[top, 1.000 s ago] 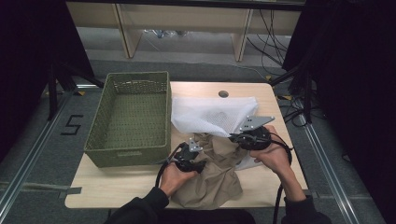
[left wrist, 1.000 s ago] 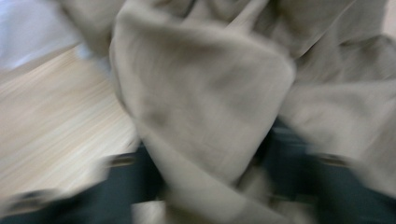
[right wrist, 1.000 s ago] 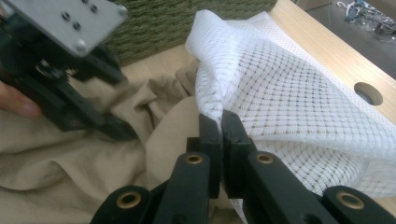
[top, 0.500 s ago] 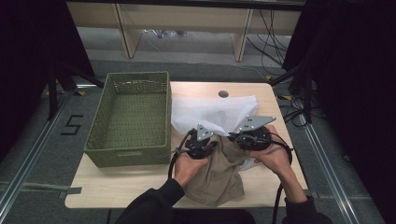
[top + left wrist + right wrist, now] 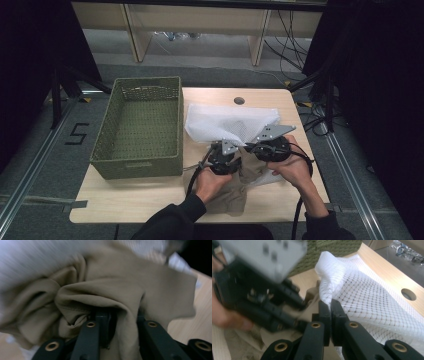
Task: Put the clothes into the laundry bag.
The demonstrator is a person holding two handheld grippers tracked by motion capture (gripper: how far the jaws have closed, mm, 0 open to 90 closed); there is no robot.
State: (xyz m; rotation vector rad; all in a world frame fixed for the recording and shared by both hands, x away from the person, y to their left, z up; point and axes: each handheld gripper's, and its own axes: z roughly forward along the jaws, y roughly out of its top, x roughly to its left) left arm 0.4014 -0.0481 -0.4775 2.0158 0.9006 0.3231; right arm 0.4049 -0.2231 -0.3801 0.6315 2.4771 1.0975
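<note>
A white mesh bag (image 5: 225,122) lies on the wooden table (image 5: 130,200), and a tan cloth (image 5: 235,192) is bunched at its near edge. My right gripper (image 5: 330,305) is shut on the bag's edge (image 5: 367,297) and holds it up. My left gripper (image 5: 232,152) sits just left of it, pushed into the tan cloth (image 5: 112,290). In the left gripper view its jaws (image 5: 122,315) stand apart with a fold of cloth draped loosely between them. They have just been opening. The left gripper's body (image 5: 262,290) is blurred in the right gripper view.
A green woven basket (image 5: 135,169) stands empty on the table's left side, next to the bag. A round hole (image 5: 239,100) is in the tabletop at the far edge. Black cables trail from both grippers toward the near edge.
My left hand has moved right and a little up, closing in on the right gripper and pushing the tan cloth toward the bag. The right gripper has stayed put on the mesh.
</note>
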